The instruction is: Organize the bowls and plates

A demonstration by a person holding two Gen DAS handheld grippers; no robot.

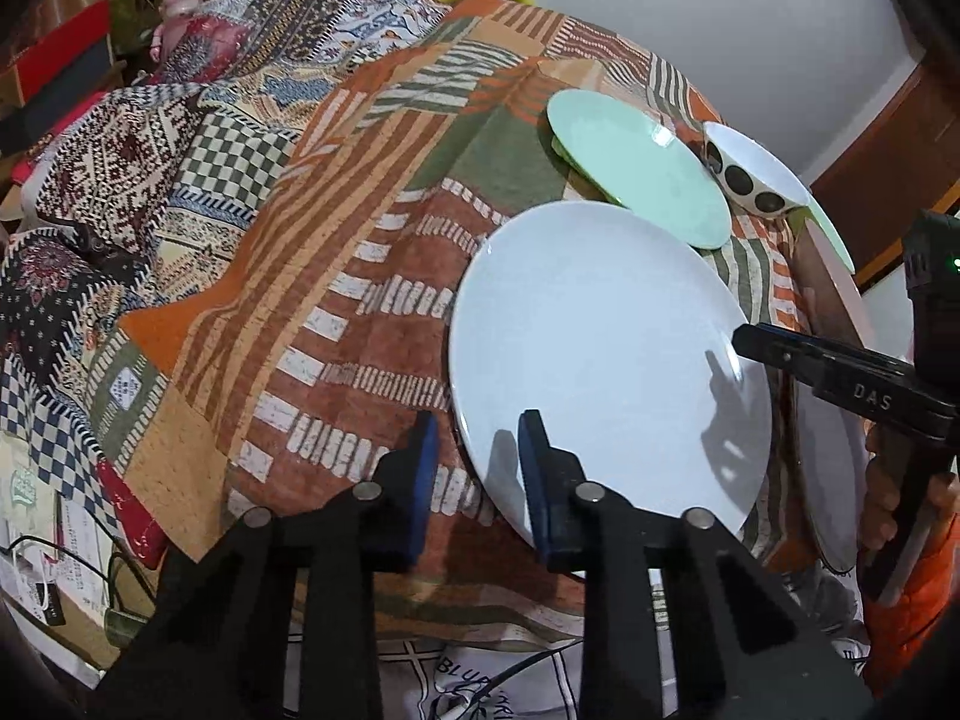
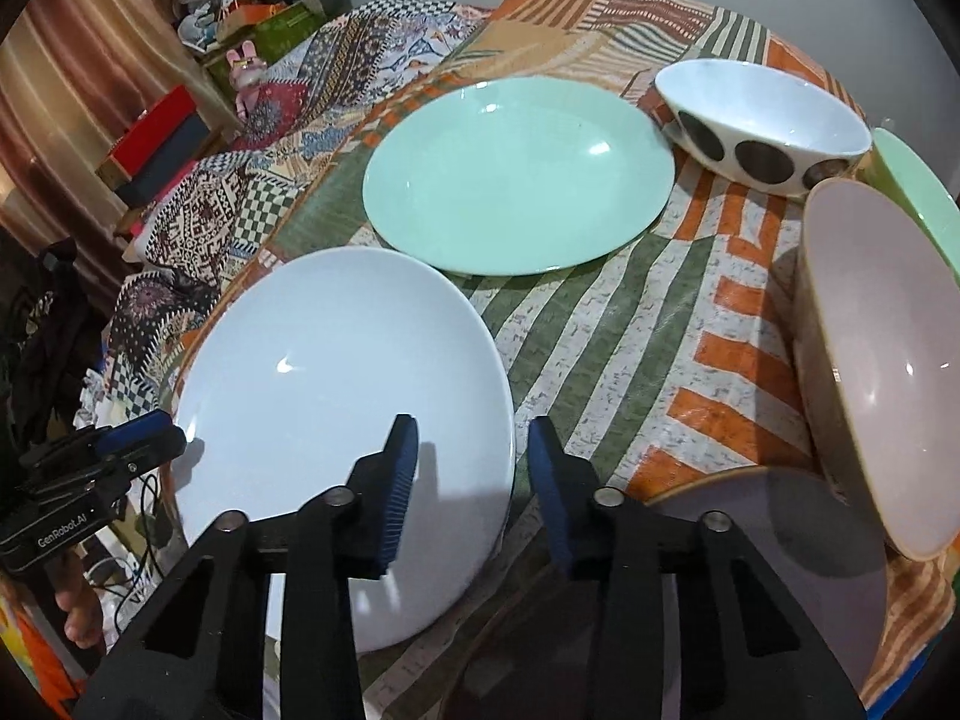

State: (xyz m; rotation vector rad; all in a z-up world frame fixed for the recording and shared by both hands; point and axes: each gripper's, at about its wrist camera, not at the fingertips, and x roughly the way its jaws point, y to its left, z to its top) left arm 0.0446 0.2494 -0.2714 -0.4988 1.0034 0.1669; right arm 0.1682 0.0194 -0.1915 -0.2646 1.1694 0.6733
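the left gripper (image 1: 477,480) straddles the near-left rim of the white plate (image 1: 600,348) and the right gripper (image 2: 471,483) its right rim — jaws narrowed, pads not visibly pressing. beyond lies the green plate (image 2: 516,174), then the spotted bowl (image 2: 762,120) — far right.

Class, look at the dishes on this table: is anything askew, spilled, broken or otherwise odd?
One thing stands out: the pink bowl at the right edge is tipped on its side, its opening facing the table's middle instead of up. The white plate, green plate and spotted bowl sit normally. No spills or breakage show.
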